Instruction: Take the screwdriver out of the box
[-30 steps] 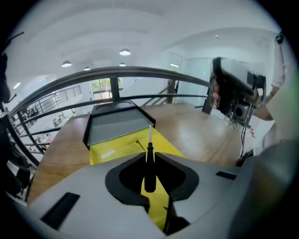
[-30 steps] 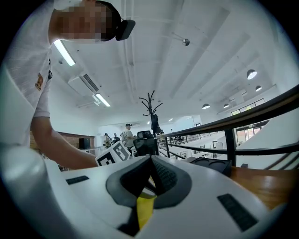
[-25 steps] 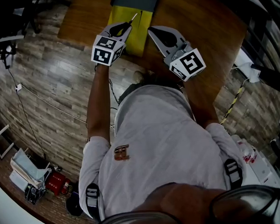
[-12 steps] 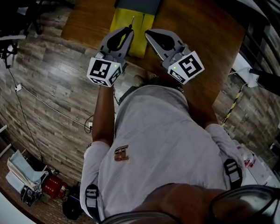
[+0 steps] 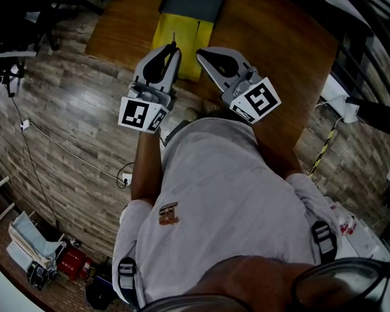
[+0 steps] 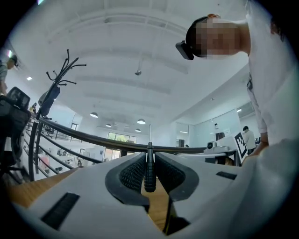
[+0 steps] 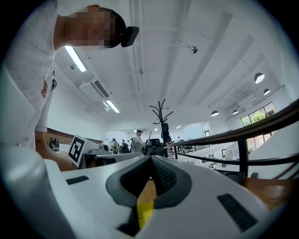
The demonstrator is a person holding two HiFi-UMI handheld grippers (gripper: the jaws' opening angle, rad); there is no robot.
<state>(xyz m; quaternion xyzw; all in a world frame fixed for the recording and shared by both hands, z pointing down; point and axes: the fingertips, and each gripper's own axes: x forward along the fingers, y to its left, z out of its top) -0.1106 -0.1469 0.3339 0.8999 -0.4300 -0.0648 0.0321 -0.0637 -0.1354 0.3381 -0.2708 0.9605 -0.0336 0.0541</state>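
Over the table [image 5: 277,46]: two grippers side by side near yellow box [image 5: 190,48]
Left gripper [image 6: 149,158]: jaws pinching screwdriver [image 6: 149,173] by its handle, shaft pointing up past the tips
Right gripper [image 7: 150,158]: jaws pressed together, nothing between

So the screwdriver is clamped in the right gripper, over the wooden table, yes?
Not quite: it is the left gripper that clamps the screwdriver. The left gripper view shows the black handle between its jaws. The right gripper is shut on nothing. The screwdriver is indeed over the wooden table.
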